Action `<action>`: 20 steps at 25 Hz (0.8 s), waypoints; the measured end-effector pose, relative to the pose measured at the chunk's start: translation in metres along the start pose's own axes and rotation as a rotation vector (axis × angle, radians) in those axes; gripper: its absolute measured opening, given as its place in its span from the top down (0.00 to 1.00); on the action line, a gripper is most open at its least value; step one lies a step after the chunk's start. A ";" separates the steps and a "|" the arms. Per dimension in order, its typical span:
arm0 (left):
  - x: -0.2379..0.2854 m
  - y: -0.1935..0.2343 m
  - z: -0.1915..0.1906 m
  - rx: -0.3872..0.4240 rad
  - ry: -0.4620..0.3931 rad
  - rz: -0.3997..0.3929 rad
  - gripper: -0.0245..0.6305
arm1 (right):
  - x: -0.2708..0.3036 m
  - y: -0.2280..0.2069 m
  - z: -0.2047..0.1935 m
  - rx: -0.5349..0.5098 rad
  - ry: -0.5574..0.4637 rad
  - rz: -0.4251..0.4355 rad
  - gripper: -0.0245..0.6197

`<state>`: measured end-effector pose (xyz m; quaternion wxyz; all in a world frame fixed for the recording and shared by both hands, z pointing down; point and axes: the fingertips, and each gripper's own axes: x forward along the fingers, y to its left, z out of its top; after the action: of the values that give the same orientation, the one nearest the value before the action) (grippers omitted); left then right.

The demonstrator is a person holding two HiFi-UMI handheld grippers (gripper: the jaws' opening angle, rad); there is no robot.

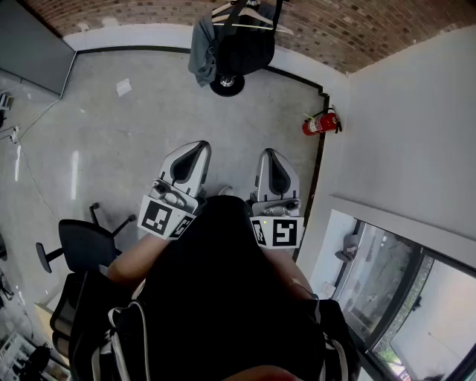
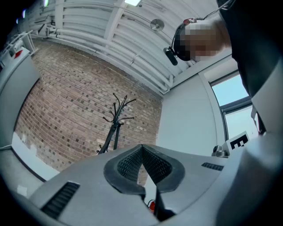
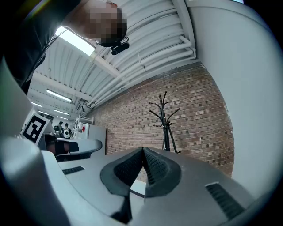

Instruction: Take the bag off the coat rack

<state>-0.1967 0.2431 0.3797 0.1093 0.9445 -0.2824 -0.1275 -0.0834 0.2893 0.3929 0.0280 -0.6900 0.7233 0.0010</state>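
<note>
A black coat rack stands on its round base by the brick wall, far ahead of me. A dark bag hangs on it beside a grey garment and a pale hanger. My left gripper and right gripper are held side by side in front of my body, both shut and empty, well short of the rack. In the left gripper view the coat rack shows its bare upper hooks above the closed jaws. The right gripper view shows the coat rack likewise; the bag is hidden there.
A red fire extinguisher stands against the right wall. A black office chair is at my left, and a window at the lower right. A scrap of paper lies on the grey floor.
</note>
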 end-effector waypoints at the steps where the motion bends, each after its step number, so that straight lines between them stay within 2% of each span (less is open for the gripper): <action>1: 0.002 -0.002 -0.001 -0.001 0.003 0.001 0.93 | 0.001 -0.002 0.000 -0.004 0.002 0.003 0.93; 5: 0.005 -0.008 -0.005 0.002 0.001 0.010 0.93 | -0.003 -0.014 0.004 -0.014 -0.024 -0.018 0.93; 9: -0.002 0.007 -0.012 -0.090 -0.014 0.079 0.93 | -0.017 -0.036 0.008 -0.023 -0.054 -0.059 0.93; 14: -0.015 0.020 -0.022 -0.049 0.012 0.180 0.93 | -0.033 -0.059 0.000 -0.002 -0.036 -0.056 0.93; 17: -0.015 0.016 -0.032 -0.060 -0.014 0.209 0.93 | -0.045 -0.082 0.002 0.053 -0.061 -0.052 0.93; 20: -0.013 0.003 -0.041 -0.069 -0.018 0.232 0.93 | -0.052 -0.108 0.007 0.055 -0.094 -0.077 0.93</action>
<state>-0.1965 0.2531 0.4219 0.1533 0.8999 -0.3862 -0.1323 0.0270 0.3368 0.3924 0.0809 -0.7155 0.6938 0.0126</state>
